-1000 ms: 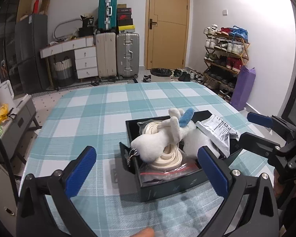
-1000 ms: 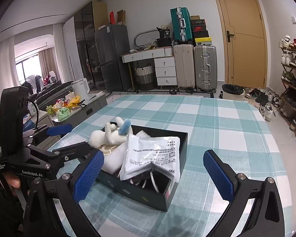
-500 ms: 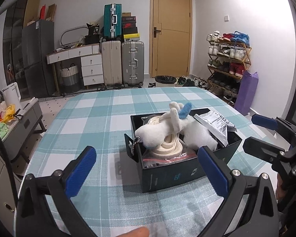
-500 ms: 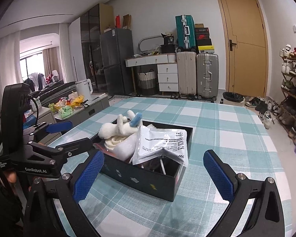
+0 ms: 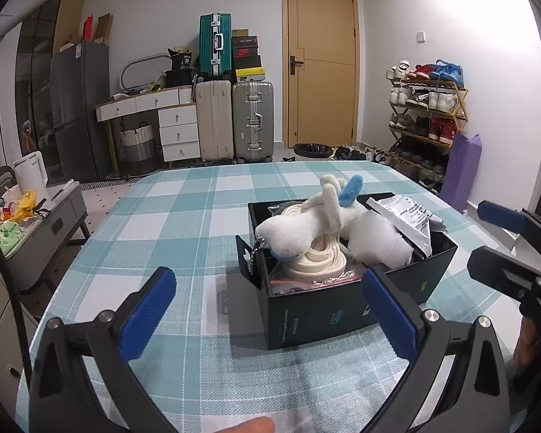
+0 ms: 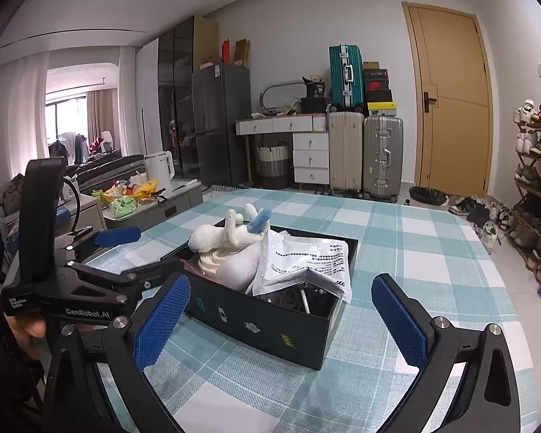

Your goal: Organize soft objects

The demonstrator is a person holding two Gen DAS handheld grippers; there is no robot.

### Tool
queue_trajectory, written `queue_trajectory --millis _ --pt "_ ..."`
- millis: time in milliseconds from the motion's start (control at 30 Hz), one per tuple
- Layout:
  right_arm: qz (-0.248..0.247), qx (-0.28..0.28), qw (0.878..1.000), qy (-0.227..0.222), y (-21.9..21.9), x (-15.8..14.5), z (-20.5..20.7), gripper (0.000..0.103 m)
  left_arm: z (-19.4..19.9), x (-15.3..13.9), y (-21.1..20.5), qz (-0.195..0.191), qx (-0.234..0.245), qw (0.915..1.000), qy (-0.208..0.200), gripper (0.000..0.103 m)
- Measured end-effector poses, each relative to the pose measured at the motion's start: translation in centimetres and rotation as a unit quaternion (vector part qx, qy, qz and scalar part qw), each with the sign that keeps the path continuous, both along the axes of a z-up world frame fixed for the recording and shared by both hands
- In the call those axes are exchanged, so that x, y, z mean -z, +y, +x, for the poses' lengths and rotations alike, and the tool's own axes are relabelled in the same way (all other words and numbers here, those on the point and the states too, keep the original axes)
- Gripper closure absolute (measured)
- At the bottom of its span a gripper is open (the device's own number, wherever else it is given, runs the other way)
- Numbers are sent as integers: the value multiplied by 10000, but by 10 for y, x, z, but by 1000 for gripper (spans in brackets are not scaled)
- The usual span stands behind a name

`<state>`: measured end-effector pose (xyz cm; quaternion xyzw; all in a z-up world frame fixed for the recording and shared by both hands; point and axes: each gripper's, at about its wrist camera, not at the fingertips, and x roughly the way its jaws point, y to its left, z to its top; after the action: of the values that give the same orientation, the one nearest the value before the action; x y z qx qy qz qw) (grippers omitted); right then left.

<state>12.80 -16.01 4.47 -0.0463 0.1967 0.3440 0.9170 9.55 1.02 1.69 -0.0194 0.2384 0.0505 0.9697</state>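
Note:
A black box (image 5: 306, 317) (image 6: 263, 328) stands on the checked tablecloth, filled with soft things. On top lies a white plush toy with a blue ear (image 5: 303, 223) (image 6: 231, 232), over a coil of cream rope (image 5: 317, 259). Beside them sit a white fluffy piece (image 5: 377, 243) (image 6: 240, 265) and a silvery printed pouch (image 5: 405, 213) (image 6: 306, 261). My left gripper (image 5: 270, 315) is open, low in front of the box, holding nothing. My right gripper (image 6: 281, 319) is open too, facing the box's other side. Each gripper shows in the other's view: right gripper (image 5: 501, 245), left gripper (image 6: 126, 256).
The table (image 5: 184, 216) carries a teal and white cloth. Behind it stand suitcases (image 5: 234, 122), a white drawer desk (image 5: 162, 122), a wooden door (image 5: 321, 68) and a shoe rack (image 5: 425, 115). A grey side cabinet (image 5: 36, 231) with bags on top is at the left.
Both cameras have sunk lower and tilted up, so the box now shows more of its side walls. The box's contents have not moved, and both grippers stay open.

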Motion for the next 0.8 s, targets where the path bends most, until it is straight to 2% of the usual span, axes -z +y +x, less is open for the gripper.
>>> queue_trajectory --millis 333,800 --pt "18 88 9999 -67 -1 1 -1 1 -1 1 -4 125 -89 9999 -70 0" --pt "-37 120 9998 -150 1 1 -7 1 -5 0 2 22 -86 9999 -147 0"
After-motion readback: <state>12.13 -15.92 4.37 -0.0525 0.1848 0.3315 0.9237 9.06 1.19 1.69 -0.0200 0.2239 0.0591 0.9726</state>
